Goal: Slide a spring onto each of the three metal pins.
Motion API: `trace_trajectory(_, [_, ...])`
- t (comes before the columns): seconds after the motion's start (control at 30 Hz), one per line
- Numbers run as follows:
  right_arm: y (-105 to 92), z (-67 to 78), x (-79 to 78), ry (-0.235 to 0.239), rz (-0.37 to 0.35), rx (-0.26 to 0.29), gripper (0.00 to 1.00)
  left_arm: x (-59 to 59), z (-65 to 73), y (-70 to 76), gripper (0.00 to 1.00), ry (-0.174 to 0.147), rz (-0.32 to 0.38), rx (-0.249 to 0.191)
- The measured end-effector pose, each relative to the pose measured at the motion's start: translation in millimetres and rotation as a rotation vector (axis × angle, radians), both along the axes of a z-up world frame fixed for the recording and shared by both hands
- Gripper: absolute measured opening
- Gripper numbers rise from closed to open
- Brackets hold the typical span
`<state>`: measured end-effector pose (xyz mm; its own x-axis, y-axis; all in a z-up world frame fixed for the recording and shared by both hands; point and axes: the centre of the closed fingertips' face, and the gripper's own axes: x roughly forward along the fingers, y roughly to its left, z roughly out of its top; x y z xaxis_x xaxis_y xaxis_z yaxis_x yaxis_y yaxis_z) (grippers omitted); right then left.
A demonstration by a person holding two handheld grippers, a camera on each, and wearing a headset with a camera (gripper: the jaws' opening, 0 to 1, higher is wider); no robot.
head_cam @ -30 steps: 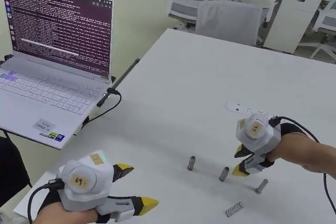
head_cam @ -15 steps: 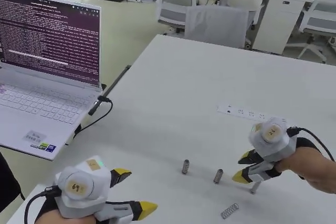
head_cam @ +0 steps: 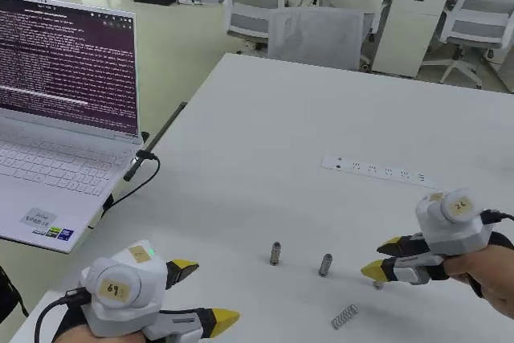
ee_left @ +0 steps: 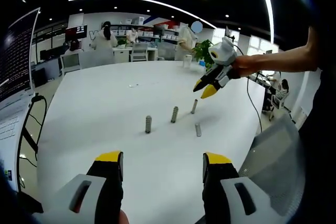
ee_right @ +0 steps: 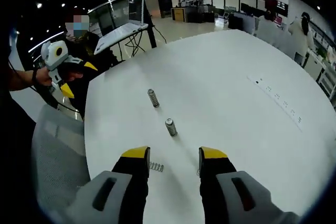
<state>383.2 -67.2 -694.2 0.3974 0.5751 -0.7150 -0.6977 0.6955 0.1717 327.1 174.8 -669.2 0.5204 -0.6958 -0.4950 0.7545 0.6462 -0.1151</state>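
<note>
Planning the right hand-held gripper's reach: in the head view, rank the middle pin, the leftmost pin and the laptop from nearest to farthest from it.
1. The middle pin, just left of the right hand-held gripper.
2. The leftmost pin, further left.
3. The laptop, far left.

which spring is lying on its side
The loose silver coil spring in front of the rest; the two upright silver springs behind it stand on end.

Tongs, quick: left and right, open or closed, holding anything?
Left tongs: open, holding nothing.
Right tongs: open, holding nothing; a loose spring lies nearby.
</note>
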Motion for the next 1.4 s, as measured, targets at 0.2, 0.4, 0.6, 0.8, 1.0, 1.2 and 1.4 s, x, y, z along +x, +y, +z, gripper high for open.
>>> trace_trajectory(0.2, [-14.6, 0.6, -15.6, -0.005, -0.067, 0.04, 0.39, -0.1, 0.5, -4.9, 0.56, -0.001, -0.012, -0.001])
trace_trajectory(0.4, [-28.3, -1.5, -31.5, -0.002, -0.117, 0.048, 0.4, -0.1, -0.8, -8.0, 0.56, 0.002, -0.021, 0.001])
trace_trajectory(0.6, [-37.5, -1.7, -46.2, -0.01, -0.155, 0.074, 0.43, 0.7, -1.9, -12.3, 0.56, 0.004, -0.029, 0.0])
trace_trajectory(0.8, [-42.2, -2.9, -60.5, -0.017, -0.182, 0.092, 0.45, 1.3, -0.8, -16.9, 0.56, 0.004, -0.042, 0.005])
trace_trajectory(1.0, [-44.7, -5.4, -71.9, -0.019, -0.201, 0.1, 0.47, 2.4, -1.3, -21.9, 0.56, 0.007, -0.052, 0.005])
trace_trajectory(1.2, [-41.7, -3.8, -87.6, -0.024, -0.201, 0.11, 0.48, 3.1, -1.9, -26.4, 0.56, 0.007, -0.06, 0.004])
trace_trajectory(1.4, [-39.9, 0.2, -97.2, -0.031, -0.197, 0.107, 0.51, 2.4, -3.1, -32.1, 0.56, 0.01, -0.073, 0.002])
